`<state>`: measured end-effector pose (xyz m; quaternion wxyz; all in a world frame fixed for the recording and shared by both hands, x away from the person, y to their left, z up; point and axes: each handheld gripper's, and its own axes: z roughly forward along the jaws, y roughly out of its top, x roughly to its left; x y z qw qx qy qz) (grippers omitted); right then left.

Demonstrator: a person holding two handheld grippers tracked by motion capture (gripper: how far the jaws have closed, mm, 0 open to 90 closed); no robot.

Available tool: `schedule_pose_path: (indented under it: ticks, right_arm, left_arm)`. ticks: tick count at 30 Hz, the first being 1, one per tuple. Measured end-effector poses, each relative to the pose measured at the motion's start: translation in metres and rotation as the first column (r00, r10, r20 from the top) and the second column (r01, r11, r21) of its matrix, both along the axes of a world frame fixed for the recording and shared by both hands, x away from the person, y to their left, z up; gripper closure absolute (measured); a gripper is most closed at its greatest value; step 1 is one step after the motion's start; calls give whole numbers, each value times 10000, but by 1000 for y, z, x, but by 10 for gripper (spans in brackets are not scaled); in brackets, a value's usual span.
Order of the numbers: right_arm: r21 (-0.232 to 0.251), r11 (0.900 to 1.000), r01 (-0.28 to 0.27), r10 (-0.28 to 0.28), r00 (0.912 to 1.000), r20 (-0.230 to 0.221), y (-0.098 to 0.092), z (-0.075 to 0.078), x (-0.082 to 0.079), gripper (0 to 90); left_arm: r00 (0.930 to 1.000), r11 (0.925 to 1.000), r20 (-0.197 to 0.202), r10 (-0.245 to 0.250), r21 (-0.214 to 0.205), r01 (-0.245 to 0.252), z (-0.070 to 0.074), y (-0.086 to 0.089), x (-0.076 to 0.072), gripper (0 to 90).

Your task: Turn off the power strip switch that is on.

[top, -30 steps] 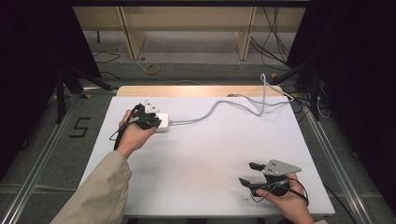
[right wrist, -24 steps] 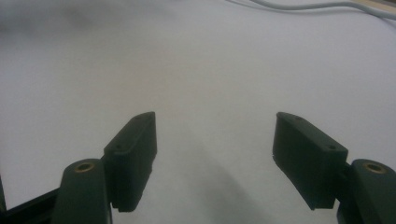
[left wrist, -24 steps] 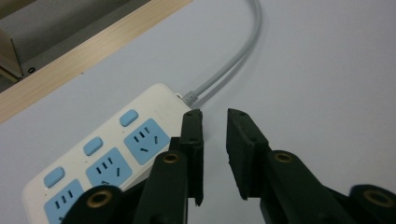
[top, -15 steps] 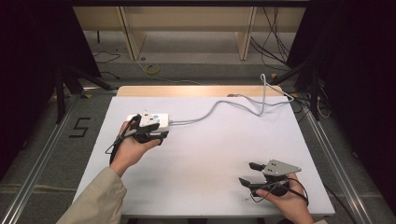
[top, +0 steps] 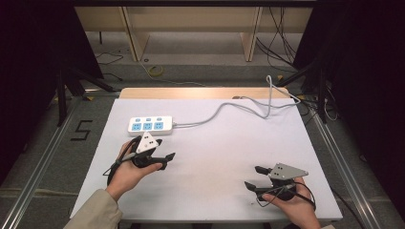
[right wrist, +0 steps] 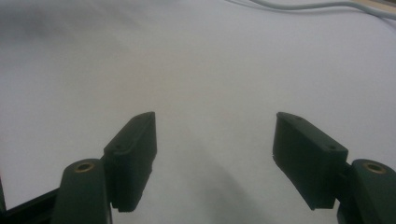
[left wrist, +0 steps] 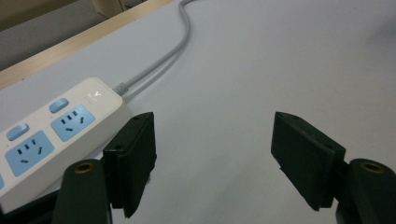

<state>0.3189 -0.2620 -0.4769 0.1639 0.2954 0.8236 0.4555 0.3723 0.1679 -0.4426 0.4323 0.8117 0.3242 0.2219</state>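
A white power strip (top: 149, 125) with blue sockets lies flat on the white table (top: 215, 152), left of centre toward the back. Its grey cable (top: 229, 107) runs right and off the far right corner. My left gripper (top: 165, 149) stands open a short way in front of the strip, apart from it, jaws pointing right. In the left gripper view the strip (left wrist: 51, 135) lies just left of the open jaws (left wrist: 212, 158), nothing between them. My right gripper (top: 253, 177) rests open near the front right edge, over bare table (right wrist: 210, 93).
A wooden strip (top: 200, 92) edges the table's far side. Beyond it stand shelf legs and loose cables on the floor (top: 200, 62). A floor marking "5" (top: 81, 130) sits left of the table. Metal rails run along both sides.
My left gripper let go of the power strip and drew back toward the front, now open. The strip sits slightly further right, flat. The right gripper has not moved.
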Motion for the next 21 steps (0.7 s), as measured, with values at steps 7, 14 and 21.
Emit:
schedule_pose_path:
  ticks: [7,14,21]
  right_arm:
    - [-28,10000,6,-6,10000,35,0,0,0,315]
    - [-27,10000,-2,2,10000,44,0,1,0,315]
    - [-11,10000,47,-46,10000,51,-1,1,0,315]
  left_arm:
    - [9998,9997,16,-189,159,189,-18,9,-29,296]
    - [9999,9993,-37,-162,343,163,-26,12,-36,289]
    - [9998,9994,-189,-46,330,52,-29,7,-36,238]
